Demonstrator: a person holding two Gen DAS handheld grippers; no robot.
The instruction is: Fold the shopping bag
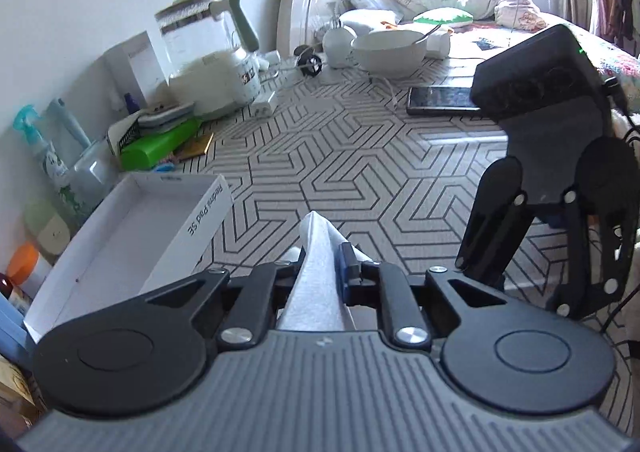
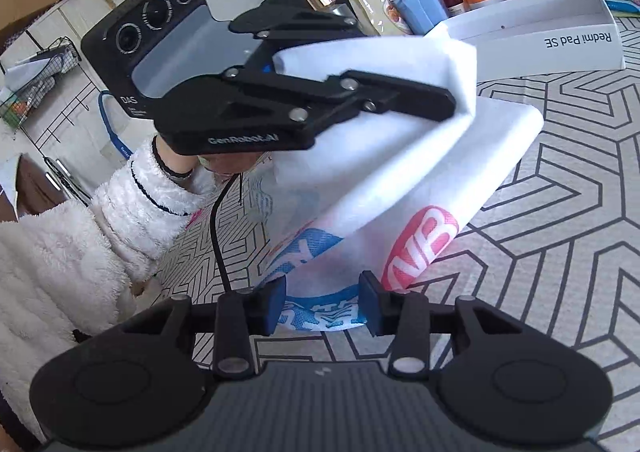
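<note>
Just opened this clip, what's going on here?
A person with a gripper in each hand is partway through folding a white shopping bag on a patterned tabletop. The left gripper is shut on a fold of the bag and holds it lifted, so the fabric drapes down toward the table. The right gripper is open, its blue pads either side of the bag's printed lower edge, gripping nothing. An open white Redmi Pad SE box lies just beyond.

White box lid (image 1: pixel 132 228) near wall; kettle (image 1: pixel 216 64), bowl (image 1: pixel 388 48), phone (image 1: pixel 442 99) on patterned mat (image 1: pixel 320 156).
</note>
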